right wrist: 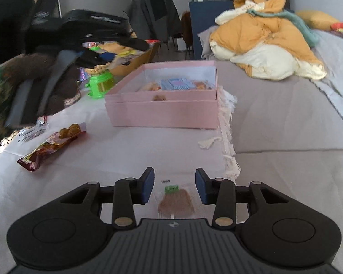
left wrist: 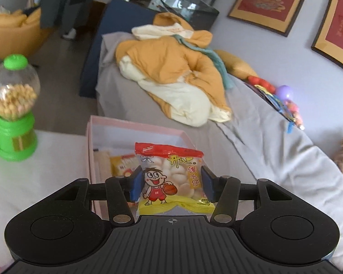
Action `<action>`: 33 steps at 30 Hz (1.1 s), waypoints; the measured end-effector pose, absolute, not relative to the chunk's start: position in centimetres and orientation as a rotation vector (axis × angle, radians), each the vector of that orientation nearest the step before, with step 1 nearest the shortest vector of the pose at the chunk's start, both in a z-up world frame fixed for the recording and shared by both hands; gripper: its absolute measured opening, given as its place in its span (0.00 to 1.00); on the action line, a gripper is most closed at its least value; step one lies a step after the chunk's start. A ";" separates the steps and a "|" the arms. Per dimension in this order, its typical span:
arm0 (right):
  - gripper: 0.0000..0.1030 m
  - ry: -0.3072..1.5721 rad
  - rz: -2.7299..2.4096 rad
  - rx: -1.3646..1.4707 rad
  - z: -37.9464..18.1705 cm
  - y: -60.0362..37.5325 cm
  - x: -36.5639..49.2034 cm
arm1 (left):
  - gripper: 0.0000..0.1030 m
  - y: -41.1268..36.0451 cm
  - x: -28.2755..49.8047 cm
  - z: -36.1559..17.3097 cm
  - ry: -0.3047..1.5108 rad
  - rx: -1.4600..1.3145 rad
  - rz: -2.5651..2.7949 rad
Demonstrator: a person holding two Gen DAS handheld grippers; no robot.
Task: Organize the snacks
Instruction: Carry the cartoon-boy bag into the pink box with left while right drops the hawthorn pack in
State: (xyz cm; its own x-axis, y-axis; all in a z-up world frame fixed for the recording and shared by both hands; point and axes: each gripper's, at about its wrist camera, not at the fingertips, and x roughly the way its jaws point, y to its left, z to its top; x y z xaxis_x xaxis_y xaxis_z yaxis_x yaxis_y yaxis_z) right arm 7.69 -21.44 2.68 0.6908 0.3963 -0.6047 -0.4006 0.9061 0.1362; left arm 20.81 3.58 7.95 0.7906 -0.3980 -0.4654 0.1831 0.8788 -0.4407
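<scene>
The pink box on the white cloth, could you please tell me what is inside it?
The pink box holds several snack packets: a light blue one with tan ones beside it. The near wall and the held snack bag cover the rest.

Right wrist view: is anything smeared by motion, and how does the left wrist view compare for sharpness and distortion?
Right wrist view: the dark mass at upper left, apparently the left gripper, is motion-smeared; the pink box stays fairly crisp. Left wrist view: the snack packet is sharp, and fisheye bends the framed pictures.
</scene>
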 end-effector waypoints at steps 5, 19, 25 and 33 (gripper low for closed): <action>0.38 0.726 0.477 -0.012 2.5 -19.5 9.6 | 0.56 0.0 24.2 5.7 0.744 -0.138 -0.178; 0.66 0.801 0.415 -0.131 0.9 -20.0 5.4 | 0.54 3.8 19.2 7.1 0.528 -0.283 -0.226; 0.40 0.794 0.419 -0.150 1.1 -19.3 6.0 | 0.54 6.1 14.2 6.7 0.520 -0.355 -0.289; 0.34 0.752 0.457 -0.068 5.9 -18.4 9.8 | 0.54 15.2 5.6 5.8 0.462 -0.386 -0.130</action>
